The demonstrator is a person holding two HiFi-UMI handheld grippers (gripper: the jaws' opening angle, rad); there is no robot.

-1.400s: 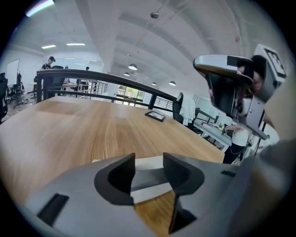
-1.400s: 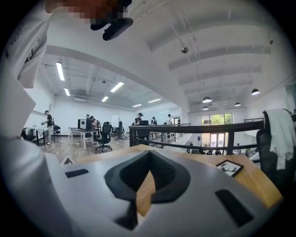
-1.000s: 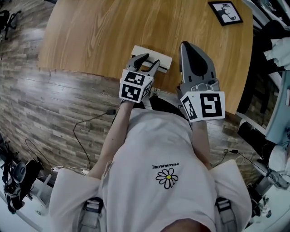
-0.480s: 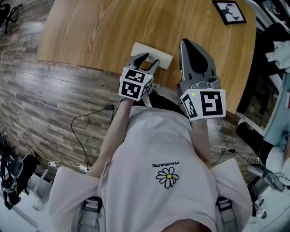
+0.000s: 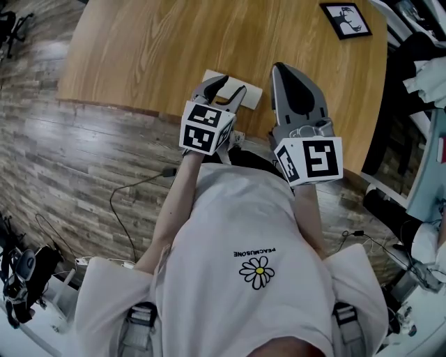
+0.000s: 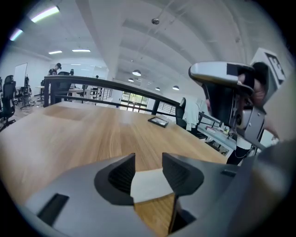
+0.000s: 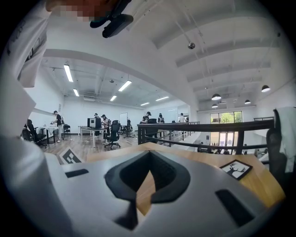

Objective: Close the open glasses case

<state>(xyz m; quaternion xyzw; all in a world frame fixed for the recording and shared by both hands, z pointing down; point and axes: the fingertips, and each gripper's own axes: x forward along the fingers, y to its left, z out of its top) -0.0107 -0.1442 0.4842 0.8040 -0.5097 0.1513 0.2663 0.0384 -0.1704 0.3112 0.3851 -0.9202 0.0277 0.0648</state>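
**A:** Where is the glasses case [image 5: 252, 95] sitting, and what are the jaws doing?

**B:** It is lying flat and white on the desk [image 5: 174, 49], close to the near edge. The left gripper [image 5: 232, 85] is hovering just above it. Its jaws are standing wide apart and gripping nothing. In the left gripper view the case is showing through the gap below them. From these angles I am not managing to tell how far its lid is standing open.

**A:** And the other one?

**B:** The right gripper [image 5: 282, 68] is hanging beside the case, to the right. Its jaws are pressed together at the tips and holding nothing. It is pointing across the desk, roughly toward the deer picture [image 5: 346, 19].

**A:** So what are you worrying about?

**B:** Mostly sliding. The case is looking light, and nothing is bracing it. If the left jaws are pressing on the lid at a slant, I am expecting the case to skate rather than shut. Being this near the edge, it risks going off onto the floor.

**A:** Anything else?

**B:** Pinching. If the open jaws are straddling a rim while closing, they could be grabbing and lifting the case instead of folding it. A lid that is only half pressed may also be springing back up.

**A:** The remedy?

**B:** I am thinking the shut right jaws should be steadying the far side.
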